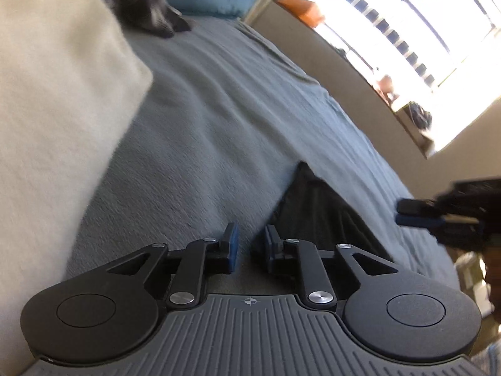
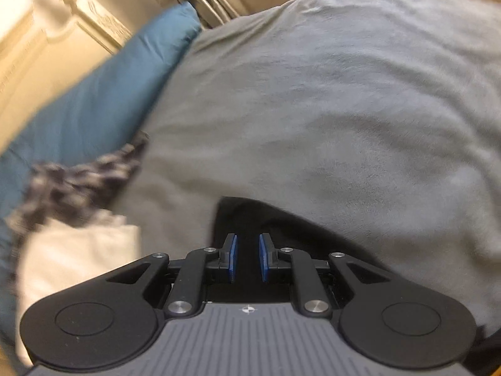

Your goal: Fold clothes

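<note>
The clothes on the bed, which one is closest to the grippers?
The black garment, lying right beneath the right gripper. The folded white garment and the black-and-white patterned garment lie farther off, toward the blue pillow.

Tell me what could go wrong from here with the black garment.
1. Both grippers, left and right, are open with nothing pinched, so the black garment may slump and lose its fold.
2. The white pile and patterned cloth lie close; a careless grab could catch them too.
</note>
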{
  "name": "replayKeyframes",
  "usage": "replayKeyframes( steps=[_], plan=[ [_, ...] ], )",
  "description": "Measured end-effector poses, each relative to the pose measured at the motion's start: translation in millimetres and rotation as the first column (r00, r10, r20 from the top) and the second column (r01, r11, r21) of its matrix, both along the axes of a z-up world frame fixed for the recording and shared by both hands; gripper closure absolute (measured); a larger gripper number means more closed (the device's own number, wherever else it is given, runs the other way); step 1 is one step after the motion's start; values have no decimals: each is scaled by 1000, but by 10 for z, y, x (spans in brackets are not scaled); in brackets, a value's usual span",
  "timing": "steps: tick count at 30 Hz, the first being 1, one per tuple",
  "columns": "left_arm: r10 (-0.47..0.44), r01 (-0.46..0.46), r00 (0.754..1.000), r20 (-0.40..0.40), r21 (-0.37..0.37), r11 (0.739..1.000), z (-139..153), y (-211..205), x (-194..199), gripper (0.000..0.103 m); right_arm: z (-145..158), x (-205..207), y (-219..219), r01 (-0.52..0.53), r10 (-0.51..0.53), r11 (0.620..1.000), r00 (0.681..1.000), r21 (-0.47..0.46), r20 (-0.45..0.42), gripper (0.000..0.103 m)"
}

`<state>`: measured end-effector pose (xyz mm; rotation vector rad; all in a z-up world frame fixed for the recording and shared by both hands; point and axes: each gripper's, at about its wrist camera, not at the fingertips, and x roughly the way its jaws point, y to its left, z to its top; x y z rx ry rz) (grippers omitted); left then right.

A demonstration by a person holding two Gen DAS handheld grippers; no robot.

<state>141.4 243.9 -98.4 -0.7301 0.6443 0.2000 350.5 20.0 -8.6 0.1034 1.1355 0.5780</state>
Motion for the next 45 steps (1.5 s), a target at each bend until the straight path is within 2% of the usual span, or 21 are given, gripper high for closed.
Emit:
replayKeyframes(
  steps=[2,3,6,10,13,17,20,21,22,26,28,30,32,35,40,44,45],
  plan=[
    [-13,13,1000,-1,8,1000,-5,-11,-23,86,-62,-22,39,7,4,990,997,-141,77,87],
    [-18,18,1000,0,11,1000,-8,-13,-36,86,-113,10,-11,29,-14,983,997,-182,79,87],
    [-33,33,999,-1,19,999,-40,-2,-39,85,-234,125,-323,96,-96,982,995,-161,7,85],
    [-48,48,999,-6,43,998,-58,-17,-29,85,-325,169,-711,159,-168,980,984,-122,-60,68],
    [-49,49,999,-11,80,996,-50,-73,-14,85,-358,145,-836,161,-169,982,982,-95,-80,66],
    [-47,48,999,-11,99,994,-55,-107,-6,85,-417,105,-759,84,-94,988,993,-128,-69,63],
    [-43,44,999,-14,99,994,-53,-113,-2,85,-467,65,-712,36,-45,987,997,-157,-57,68],
    [-42,44,999,-14,102,994,-53,-117,-5,85,-475,42,-682,18,-26,985,999,-174,-45,80],
    [-42,43,999,-14,106,993,-54,-123,-9,85,-471,12,-648,-1,-4,982,1000,-191,-26,102],
    [-35,36,999,-11,117,992,-62,-147,-23,85,-399,-112,-502,-66,82,966,995,-249,57,102],
    [-27,29,1000,-14,126,992,-61,-160,-25,84,-313,-121,-460,-40,79,962,988,-271,136,102],
    [-20,22,1000,-16,137,990,-55,-179,-25,84,-214,-118,-378,-14,92,951,966,-309,240,102],
    [-16,18,1000,-18,150,989,-52,-206,-21,84,-170,-59,-305,-5,92,953,957,-302,275,102],
    [-14,17,1000,-18,162,987,-51,-222,-24,84,-232,43,-169,2,95,953,948,-303,305,102],
    [-16,19,1000,-18,166,986,-45,-215,-38,84,-562,228,-10,45,53,945,956,-324,287,102],
    [-14,16,1000,-12,162,987,-50,-209,-53,84,-546,288,-159,164,-89,955,953,-246,291,97],
    [-14,15,1000,-9,156,988,-54,-199,-62,84,-490,297,-250,213,-142,952,944,-221,297,90]
  ],
)
